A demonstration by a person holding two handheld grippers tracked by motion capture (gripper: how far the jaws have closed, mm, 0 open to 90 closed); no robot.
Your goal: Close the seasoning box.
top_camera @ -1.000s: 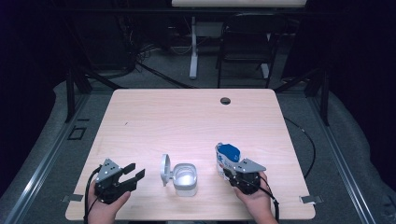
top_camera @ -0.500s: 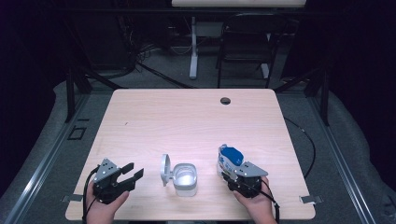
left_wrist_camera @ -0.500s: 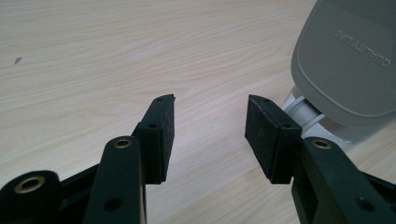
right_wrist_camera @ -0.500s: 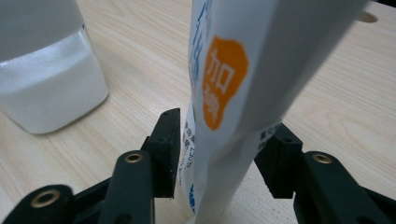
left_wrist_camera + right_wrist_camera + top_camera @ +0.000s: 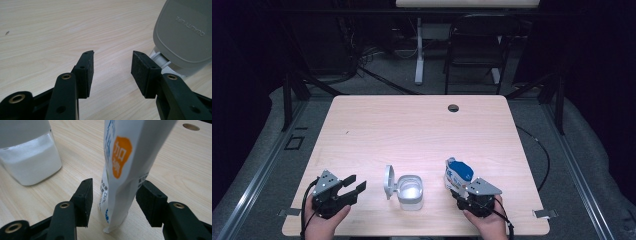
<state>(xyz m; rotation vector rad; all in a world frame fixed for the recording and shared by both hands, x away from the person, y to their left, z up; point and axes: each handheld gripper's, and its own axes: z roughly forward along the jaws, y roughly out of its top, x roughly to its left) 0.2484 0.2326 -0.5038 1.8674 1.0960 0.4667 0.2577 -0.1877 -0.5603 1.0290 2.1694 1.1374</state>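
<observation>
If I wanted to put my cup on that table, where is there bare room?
The whole far stretch of the table is bare, from the round hole down to the open container. The near edge is crowded: the left hand-held gripper, the container with its raised lid, the standing pouch and the right hand-held gripper leave narrow gaps.

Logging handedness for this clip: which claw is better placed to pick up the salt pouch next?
Right. The right claw stands open with the pouch upright between its pads, having just been opening. The left claw is open beside the container's lid, away from the pouch.
</observation>
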